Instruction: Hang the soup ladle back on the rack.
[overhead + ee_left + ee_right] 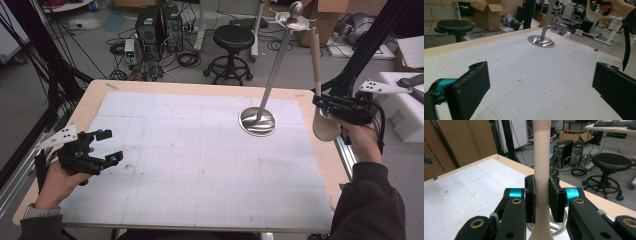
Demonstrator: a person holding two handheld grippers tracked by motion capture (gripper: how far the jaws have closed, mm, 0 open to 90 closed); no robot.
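Note:
My right gripper (320, 101) hangs over the table's right edge, shut on the handle of a long beige spoon (316, 60). The spoon stands upright, its wide end (325, 127) down below the jaws. In the right gripper view both pads (554, 197) press on the spoon's handle (541, 157). A metal stand with a round base (257, 121) rises at the mat's back right, its slanted pole (276, 65) ending in a hooked top (295, 20) close to the spoon's upper tip. My left gripper (102, 146) rests at the table's left, open and empty, jaws wide apart (541, 85).
A white gridded mat (200, 155) covers the wooden table (95, 95). Beyond the far edge stand a black stool (233, 37), computer towers (159, 25) and floor cables. White foam blocks (402, 105) sit right of the table, just past my right hand.

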